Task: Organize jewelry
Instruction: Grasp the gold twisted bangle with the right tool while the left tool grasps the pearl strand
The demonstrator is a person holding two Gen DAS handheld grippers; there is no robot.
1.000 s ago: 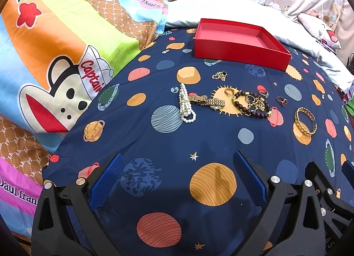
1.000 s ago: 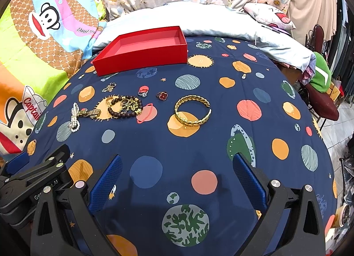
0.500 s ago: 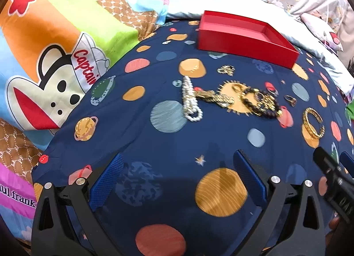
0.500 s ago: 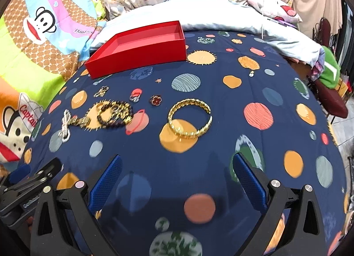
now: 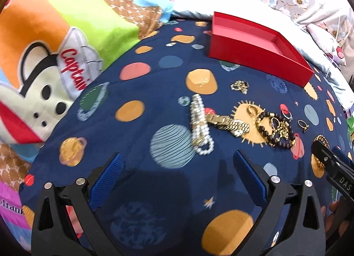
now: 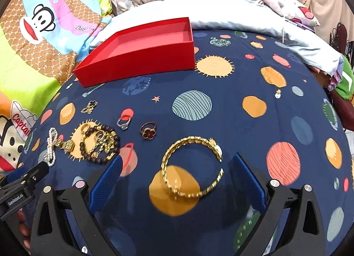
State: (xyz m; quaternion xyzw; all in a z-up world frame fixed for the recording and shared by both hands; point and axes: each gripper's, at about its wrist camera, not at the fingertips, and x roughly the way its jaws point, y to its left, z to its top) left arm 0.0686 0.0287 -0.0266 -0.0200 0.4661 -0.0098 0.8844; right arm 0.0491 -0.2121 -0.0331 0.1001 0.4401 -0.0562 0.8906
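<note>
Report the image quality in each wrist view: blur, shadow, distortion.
Left wrist view: motion blur smears the pearl bracelet and the bedsheet prints; a soft shadow lies ahead of the left gripper; fisheye bends the red box. Right wrist view: sharper, though the gold bangle smears at its near edge; shadow pools before the closing right gripper.

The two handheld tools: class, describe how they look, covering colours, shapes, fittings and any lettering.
Each tool is a matt black plastic frame with triangular cut-outs and two splayed arms. The left tool and the right tool both carry blue textured pads and round silver bolts. White lettering is printed on the side of each black body, "GenRobot.AI" on the left one. No cables or sleeves show.
</note>
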